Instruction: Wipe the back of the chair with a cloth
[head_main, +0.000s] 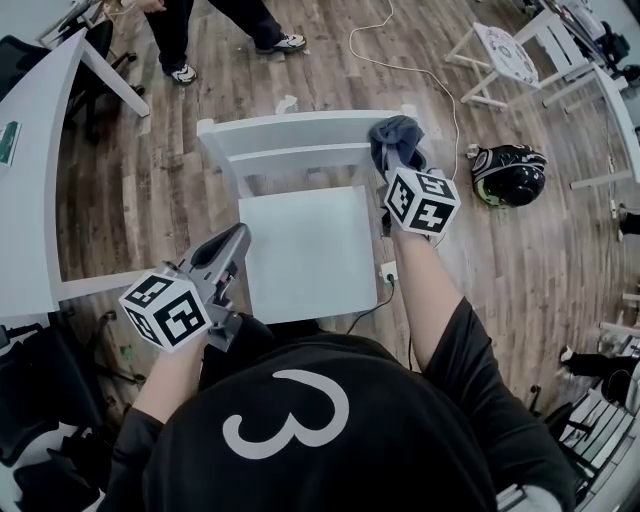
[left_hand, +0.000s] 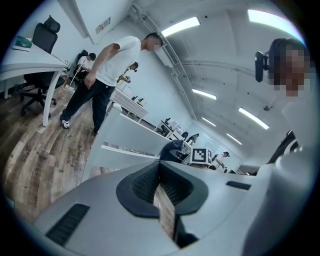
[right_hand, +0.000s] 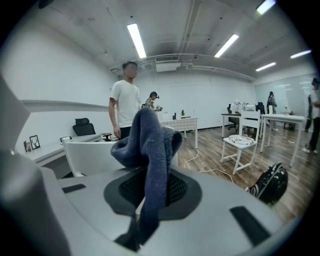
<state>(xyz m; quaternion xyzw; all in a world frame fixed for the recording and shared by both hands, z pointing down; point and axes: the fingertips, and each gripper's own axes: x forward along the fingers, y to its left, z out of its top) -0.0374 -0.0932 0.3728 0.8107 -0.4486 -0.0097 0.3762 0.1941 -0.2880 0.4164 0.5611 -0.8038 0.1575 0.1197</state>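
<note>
A white wooden chair (head_main: 300, 128) stands in front of me, its backrest on the far side of the seat (head_main: 310, 255). My right gripper (head_main: 398, 152) is shut on a blue-grey cloth (head_main: 394, 133), which rests on the right end of the backrest's top rail. In the right gripper view the cloth (right_hand: 147, 150) bunches up out of the jaws (right_hand: 150, 187), with the chair back (right_hand: 95, 152) behind it. My left gripper (head_main: 238, 238) hovers at the seat's front left corner, shut with nothing in it. The left gripper view (left_hand: 160, 187) looks at the backrest (left_hand: 130, 137) and the cloth (left_hand: 172, 150).
A person (head_main: 215, 25) stands on the wood floor beyond the chair. A black helmet (head_main: 510, 172) lies to the right, and a white cable (head_main: 400, 65) runs past it. A small white chair (head_main: 505, 55) is at the far right and a white desk (head_main: 35, 180) at the left.
</note>
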